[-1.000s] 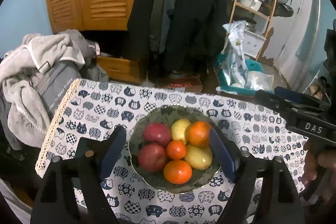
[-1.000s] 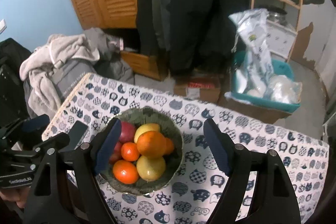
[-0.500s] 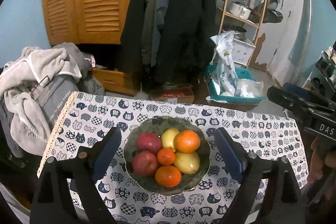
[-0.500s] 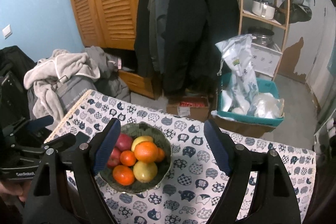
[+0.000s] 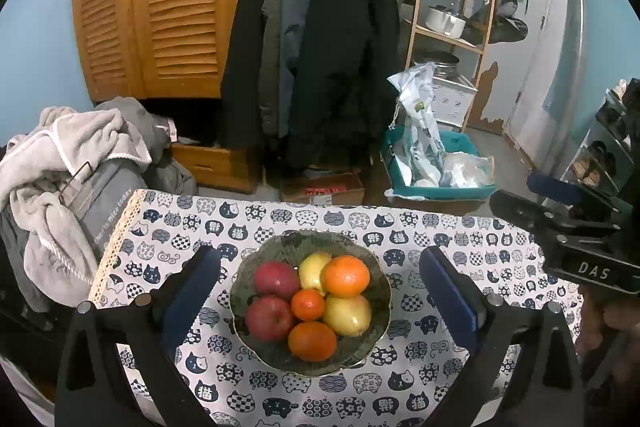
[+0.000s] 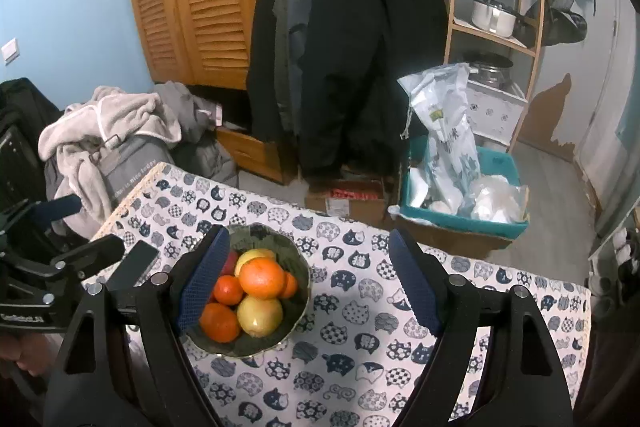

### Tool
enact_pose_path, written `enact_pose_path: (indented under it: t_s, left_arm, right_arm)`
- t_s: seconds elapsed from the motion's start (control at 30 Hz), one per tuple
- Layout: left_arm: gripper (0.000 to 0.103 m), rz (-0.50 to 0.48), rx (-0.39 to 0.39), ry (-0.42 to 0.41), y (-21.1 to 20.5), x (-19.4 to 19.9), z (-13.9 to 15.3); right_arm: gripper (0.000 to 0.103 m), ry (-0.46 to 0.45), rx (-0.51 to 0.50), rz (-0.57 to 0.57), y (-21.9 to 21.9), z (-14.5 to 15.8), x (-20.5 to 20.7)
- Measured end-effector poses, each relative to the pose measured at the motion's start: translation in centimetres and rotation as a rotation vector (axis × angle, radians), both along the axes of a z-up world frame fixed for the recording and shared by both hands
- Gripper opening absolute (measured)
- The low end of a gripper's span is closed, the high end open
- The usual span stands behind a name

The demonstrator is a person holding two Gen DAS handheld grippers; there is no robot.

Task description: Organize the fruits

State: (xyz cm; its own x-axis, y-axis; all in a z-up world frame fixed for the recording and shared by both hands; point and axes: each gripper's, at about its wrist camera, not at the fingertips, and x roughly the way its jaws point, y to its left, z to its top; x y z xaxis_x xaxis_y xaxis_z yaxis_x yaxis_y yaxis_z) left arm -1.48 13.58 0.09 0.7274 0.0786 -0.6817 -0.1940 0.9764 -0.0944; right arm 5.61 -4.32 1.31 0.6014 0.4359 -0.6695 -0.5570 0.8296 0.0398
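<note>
A dark green bowl point(image 5: 276, 247) stands on the cat-print tablecloth point(image 5: 440, 227). It holds two red apples point(image 5: 277, 279), yellow fruits point(image 5: 347, 315) and three oranges point(image 5: 346, 275). My left gripper point(image 5: 319, 255) hovers above and short of it, its jaws opening wide; the bowl shows between the blue pads point(image 5: 192, 291), which touch nothing. In the right wrist view the same bowl point(image 6: 298, 267) lies behind the left pad point(image 6: 204, 279) of my right gripper point(image 6: 309, 237), which is open and empty. Each gripper shows at the edge of the other's view.
The table's lace-trimmed left edge point(image 5: 116, 247) borders a heap of grey laundry point(image 5: 60, 155). Beyond the far edge are hanging dark coats point(image 5: 328, 47), a teal crate of bags point(image 5: 436, 187), a cardboard box point(image 5: 324, 189) and a wooden shelf unit point(image 5: 448, 7).
Both grippers have pulled back and upward, so the bowl looks smaller and more of the room shows. The left jaws have spread wider; the right jaws look the same.
</note>
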Motion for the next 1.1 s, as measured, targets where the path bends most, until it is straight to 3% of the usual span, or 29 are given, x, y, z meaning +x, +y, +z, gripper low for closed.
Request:
enact_pose_path:
  t_s: [1.1]
  left_arm:
    - [0.101, -0.002, 0.076, 0.026, -1.2, 0.1, 0.2]
  right_arm:
    - [0.081, 0.007, -0.015, -0.008, -0.5, -0.5, 0.1]
